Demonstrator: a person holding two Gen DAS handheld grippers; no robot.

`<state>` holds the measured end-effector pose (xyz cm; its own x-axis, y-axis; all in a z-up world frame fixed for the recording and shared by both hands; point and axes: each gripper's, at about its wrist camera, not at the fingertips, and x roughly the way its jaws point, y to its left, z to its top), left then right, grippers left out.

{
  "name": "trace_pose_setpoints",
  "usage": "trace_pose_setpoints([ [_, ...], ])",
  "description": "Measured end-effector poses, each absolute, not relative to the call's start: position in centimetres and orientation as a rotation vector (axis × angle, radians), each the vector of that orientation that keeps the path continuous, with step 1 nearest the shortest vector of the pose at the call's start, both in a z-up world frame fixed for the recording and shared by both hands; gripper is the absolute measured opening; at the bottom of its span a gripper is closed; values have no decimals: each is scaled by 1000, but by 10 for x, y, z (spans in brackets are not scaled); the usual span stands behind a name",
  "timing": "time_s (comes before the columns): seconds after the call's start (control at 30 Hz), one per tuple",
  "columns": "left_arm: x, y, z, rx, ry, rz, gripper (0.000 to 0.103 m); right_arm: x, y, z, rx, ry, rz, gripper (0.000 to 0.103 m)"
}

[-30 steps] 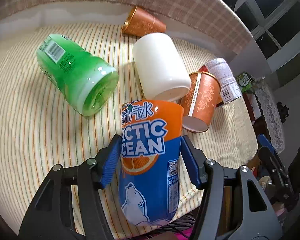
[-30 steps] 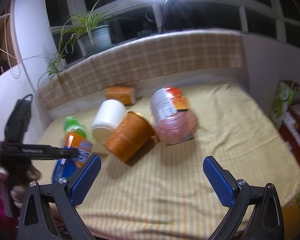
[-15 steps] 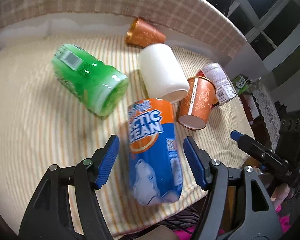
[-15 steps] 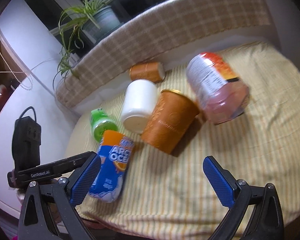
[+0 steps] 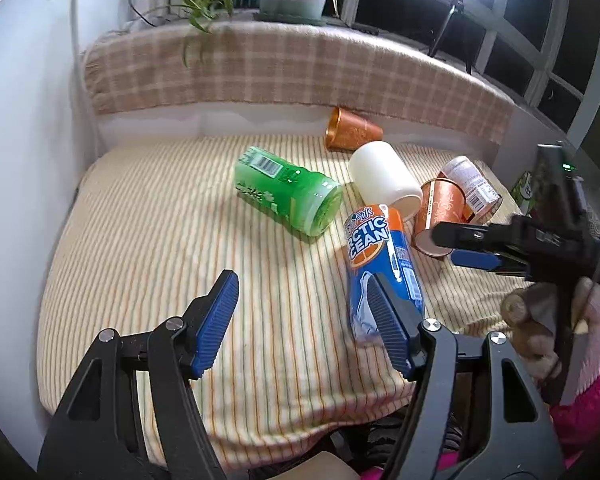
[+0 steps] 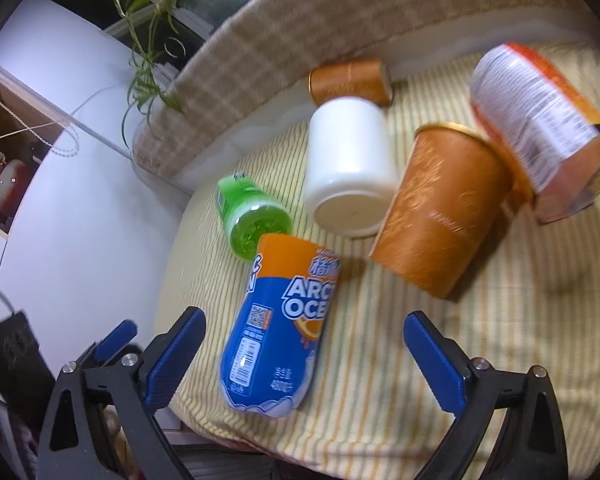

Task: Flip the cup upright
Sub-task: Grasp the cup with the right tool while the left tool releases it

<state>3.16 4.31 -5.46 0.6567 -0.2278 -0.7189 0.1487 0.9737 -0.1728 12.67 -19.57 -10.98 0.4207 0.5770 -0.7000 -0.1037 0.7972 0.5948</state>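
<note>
We see the Arctic Ocean cup [image 6: 278,328] lying on its side on the striped cloth [image 5: 148,248] (near edge), just before the white cup [image 6: 350,168] and green cup [image 6: 252,220]. Our left gripper [image 5: 304,324] and right gripper [image 6: 304,360] both gape, holding nothing.

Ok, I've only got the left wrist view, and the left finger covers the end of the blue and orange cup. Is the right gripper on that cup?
Observer: No. The right gripper is open; the blue and orange cup lies on its side between the fingers, and neither touches it.
Operator: And the white cup's near end?
Observer: The white cup shows the right camera a flat, closed end.
</note>
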Motion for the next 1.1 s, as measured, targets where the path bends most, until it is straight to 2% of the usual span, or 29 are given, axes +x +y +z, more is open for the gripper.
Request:
trace_pose_setpoints([
  [0.7,13,51,-63,-105,824,-201,68,164,-167,-137,646,1180,436,80],
  [0.93,16,56,-67,-117,833,-190,68,168,-161,-142,640,1200,449,64],
  [1.1,16,58,-66,-121,825,-187,68,169,-157,-139,608,1193,460,62],
])
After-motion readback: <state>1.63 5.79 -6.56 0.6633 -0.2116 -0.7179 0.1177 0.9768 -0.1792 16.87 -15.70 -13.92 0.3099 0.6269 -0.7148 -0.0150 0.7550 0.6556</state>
